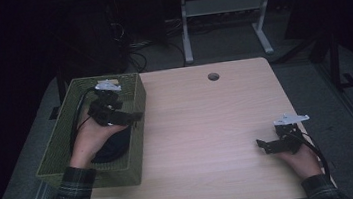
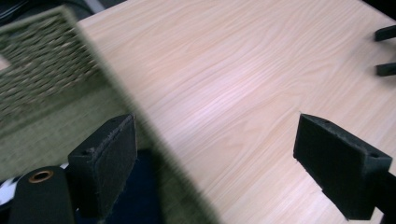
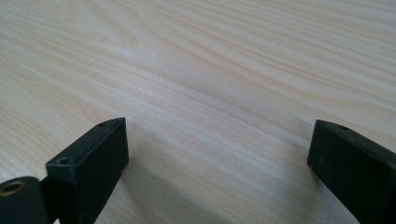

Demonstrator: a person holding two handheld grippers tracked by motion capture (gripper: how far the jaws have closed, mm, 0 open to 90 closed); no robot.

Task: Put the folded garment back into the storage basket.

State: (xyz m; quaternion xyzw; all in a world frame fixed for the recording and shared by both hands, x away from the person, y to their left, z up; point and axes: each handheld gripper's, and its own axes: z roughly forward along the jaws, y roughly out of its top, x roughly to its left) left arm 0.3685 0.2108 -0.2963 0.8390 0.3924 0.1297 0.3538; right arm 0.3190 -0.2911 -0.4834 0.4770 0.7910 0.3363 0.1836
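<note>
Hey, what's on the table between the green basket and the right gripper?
Nothing. In the high view, only bare light wood of the table lies between the green basket and the right gripper. The left gripper view shows that stretch bare too.

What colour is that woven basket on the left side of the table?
Olive green, in a woven texture. The basket shows best in the high view.

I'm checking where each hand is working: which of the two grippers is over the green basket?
The left gripper. It hangs open over the woven green basket, above a dark thing lying inside, while the right gripper sits open over bare table.
</note>
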